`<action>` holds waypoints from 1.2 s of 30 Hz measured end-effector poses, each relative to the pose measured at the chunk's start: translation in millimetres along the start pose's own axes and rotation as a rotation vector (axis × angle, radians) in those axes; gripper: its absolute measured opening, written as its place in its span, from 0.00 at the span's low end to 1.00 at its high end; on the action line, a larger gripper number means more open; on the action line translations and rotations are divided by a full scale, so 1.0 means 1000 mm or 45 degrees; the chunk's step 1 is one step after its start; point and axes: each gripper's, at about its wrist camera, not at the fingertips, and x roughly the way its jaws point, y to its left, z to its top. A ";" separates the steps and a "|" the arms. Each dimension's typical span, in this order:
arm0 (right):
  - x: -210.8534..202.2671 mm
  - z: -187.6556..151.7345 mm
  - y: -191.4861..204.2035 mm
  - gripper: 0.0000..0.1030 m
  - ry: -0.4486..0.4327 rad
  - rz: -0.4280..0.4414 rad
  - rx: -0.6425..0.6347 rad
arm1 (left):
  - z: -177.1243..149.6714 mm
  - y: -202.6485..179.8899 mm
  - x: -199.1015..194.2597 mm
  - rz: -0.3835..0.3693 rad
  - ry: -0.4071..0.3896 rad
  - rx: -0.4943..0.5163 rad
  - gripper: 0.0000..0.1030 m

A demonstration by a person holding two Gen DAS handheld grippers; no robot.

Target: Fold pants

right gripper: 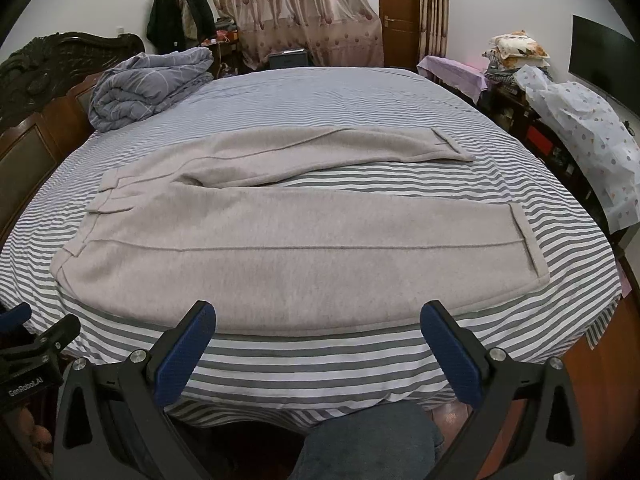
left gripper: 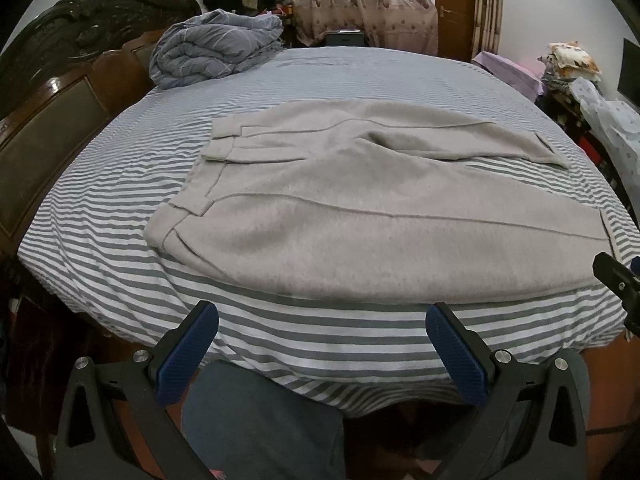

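Light grey pants (left gripper: 360,208) lie spread flat on the striped bed (left gripper: 320,332), waistband to the left, both legs running right. They also show in the right wrist view (right gripper: 240,248), with the near cuff (right gripper: 528,240) and far cuff (right gripper: 452,140) at the right. My left gripper (left gripper: 322,316) is open and empty, hovering over the bed's front edge just short of the pants' near side. My right gripper (right gripper: 318,314) is open and empty at the near leg's edge. The right gripper's tip (left gripper: 620,280) shows in the left view; the left gripper's tip (right gripper: 36,340) shows in the right view.
A rolled grey duvet (left gripper: 216,48) sits at the bed's far left by the dark wooden headboard (left gripper: 60,80). Cluttered furniture with pillows and a patterned sheet (right gripper: 580,132) stands along the right. Curtains (right gripper: 292,12) and a door (right gripper: 400,12) are behind. The person's legs (left gripper: 260,420) are below.
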 end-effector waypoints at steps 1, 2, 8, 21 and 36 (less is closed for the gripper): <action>0.000 0.000 0.000 0.98 0.000 0.003 -0.001 | 0.000 0.000 0.000 0.003 -0.003 0.004 1.00; 0.000 -0.001 0.000 0.98 0.002 0.003 -0.003 | 0.000 -0.001 0.000 0.000 -0.004 0.009 1.00; 0.004 -0.001 0.001 0.98 0.009 0.009 -0.003 | -0.001 -0.002 0.005 -0.015 0.014 0.001 1.00; 0.005 -0.001 0.002 0.98 0.013 0.014 -0.009 | -0.002 0.001 0.006 0.005 0.000 -0.009 1.00; 0.008 0.000 0.009 0.98 0.019 0.026 -0.020 | 0.004 -0.002 0.008 0.017 0.022 0.013 1.00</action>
